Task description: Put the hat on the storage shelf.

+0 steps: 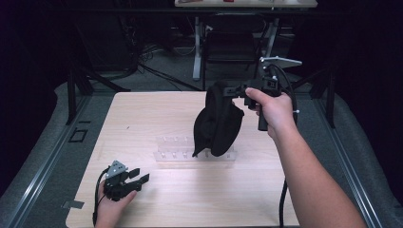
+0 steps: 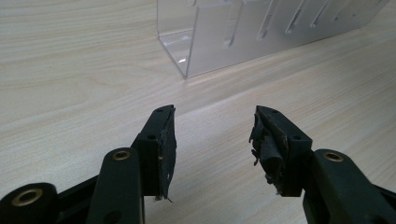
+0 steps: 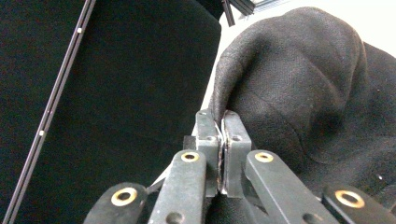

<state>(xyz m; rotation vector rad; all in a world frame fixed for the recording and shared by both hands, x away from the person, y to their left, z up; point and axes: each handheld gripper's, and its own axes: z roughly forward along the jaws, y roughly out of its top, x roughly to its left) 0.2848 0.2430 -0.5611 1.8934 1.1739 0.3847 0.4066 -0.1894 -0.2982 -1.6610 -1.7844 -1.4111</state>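
Black cloth (image 1: 216,121) hangs pinched in the closed right gripper (image 1: 231,90) above the clear rack (image 1: 168,153), not yet set down, while the left gripper (image 1: 139,175) rests open and empty.

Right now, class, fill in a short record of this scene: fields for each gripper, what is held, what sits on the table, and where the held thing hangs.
right gripper: jaws shut on the black cap, held up in the air
left gripper: jaws open, nothing between them, low by the table's near edge
cap: hangs above the clear rack; whether it touches the rack cannot be told
table: light wood, bears the rack
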